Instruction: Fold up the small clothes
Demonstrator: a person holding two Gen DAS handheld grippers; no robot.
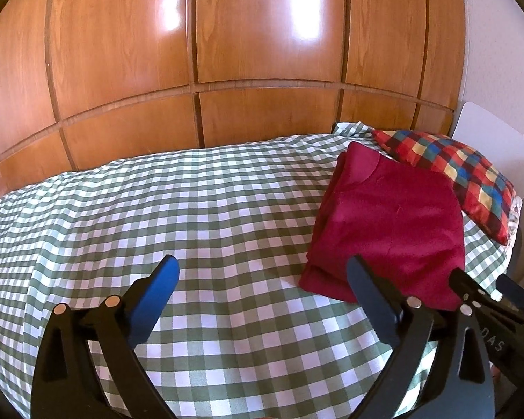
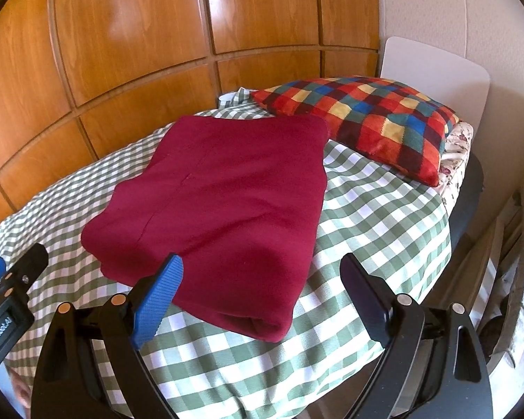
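A dark red garment [image 1: 391, 230] [image 2: 220, 195] lies folded into a thick rectangle on the bed's green-and-white checked cover [image 1: 192, 209] [image 2: 384, 216]. My left gripper [image 1: 263, 265] hangs open over bare cover, with the garment just right of its right finger. My right gripper [image 2: 262, 262] is open too. The garment's near corner shows between its blue-padded fingers [image 2: 164, 282], and neither pad presses on the cloth. Neither gripper holds anything.
A multicoloured checked pillow [image 1: 450, 174] [image 2: 366, 118] lies behind the garment against a white headboard [image 2: 436, 70]. Glossy wooden wardrobe panels [image 1: 227, 52] run along the bed's far side. The bed's edge drops away at the right [image 2: 464, 216].
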